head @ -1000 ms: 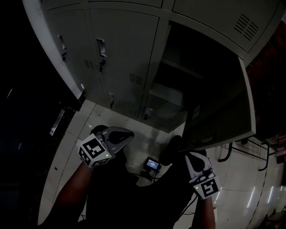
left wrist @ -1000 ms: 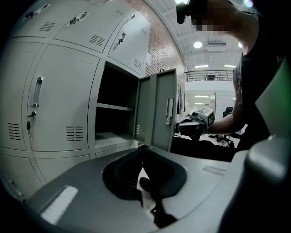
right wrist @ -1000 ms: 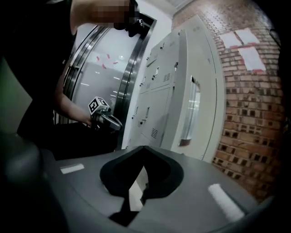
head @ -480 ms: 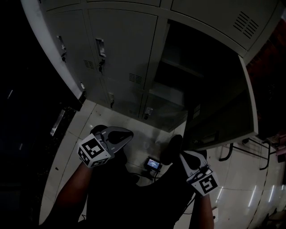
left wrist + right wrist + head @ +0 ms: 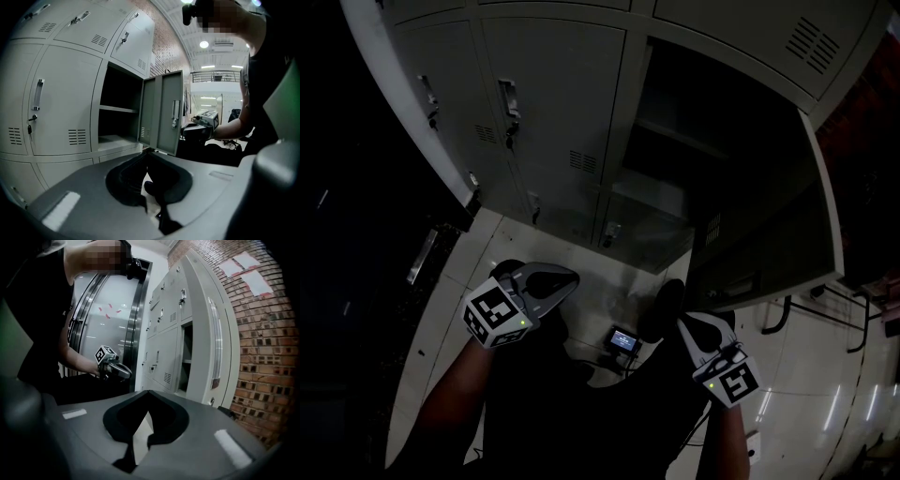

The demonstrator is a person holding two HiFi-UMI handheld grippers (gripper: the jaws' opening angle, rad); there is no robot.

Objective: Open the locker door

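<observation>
Both sets of fingers pressed together and empty, left gripper (image 5: 567, 278), right gripper (image 5: 684, 326), locker door (image 5: 773, 216) open

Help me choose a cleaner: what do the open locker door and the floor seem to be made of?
Open locker door: probably painted sheet metal, pale grey with a matte finish. The thin folded edges and punched vent slots suggest this. Floor: likely glazed tile, white and glossy, judging by the joint lines and streaky light reflections.
</observation>
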